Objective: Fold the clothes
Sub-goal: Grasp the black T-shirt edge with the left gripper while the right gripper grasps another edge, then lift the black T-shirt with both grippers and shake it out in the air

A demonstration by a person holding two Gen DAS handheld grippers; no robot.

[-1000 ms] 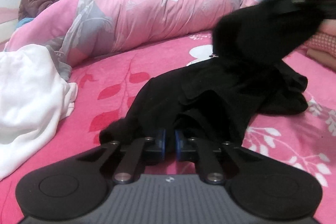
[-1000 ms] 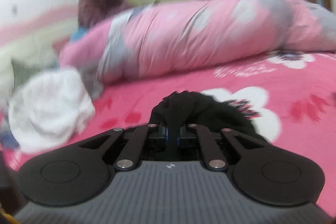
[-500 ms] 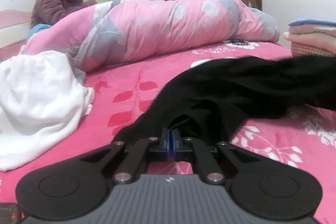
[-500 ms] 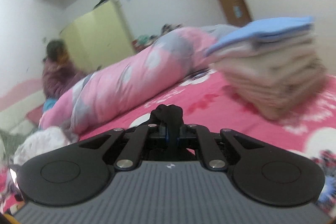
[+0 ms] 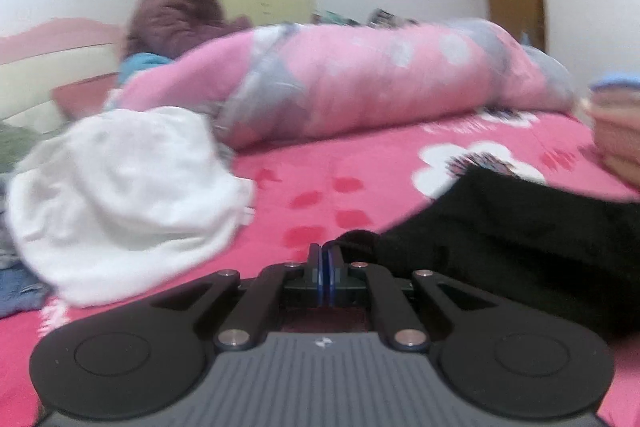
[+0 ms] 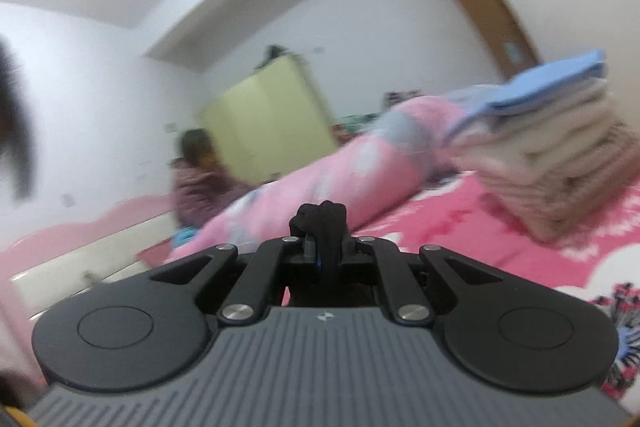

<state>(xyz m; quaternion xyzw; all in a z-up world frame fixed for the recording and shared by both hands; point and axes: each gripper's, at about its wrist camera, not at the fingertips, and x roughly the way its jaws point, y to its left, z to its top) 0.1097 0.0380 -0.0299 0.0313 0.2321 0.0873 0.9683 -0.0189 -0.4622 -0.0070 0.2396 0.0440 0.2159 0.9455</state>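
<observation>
Left wrist: my left gripper (image 5: 324, 259), jaws pressed together, pinches an edge of the black garment (image 5: 520, 239), which trails right across the pink bed (image 5: 360, 163). White garment (image 5: 120, 195) lies unfolded near the bed's left edge.

Right wrist: my right gripper (image 6: 325, 251) clamps a bunched black tuft. Folded stack (image 6: 560, 163) sits toward the bed's right edge. This fold looks barely begun.

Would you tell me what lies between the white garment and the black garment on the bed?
Only bare pink bedsheet, seen in the left wrist view, separates the white garment from the black garment.
</observation>
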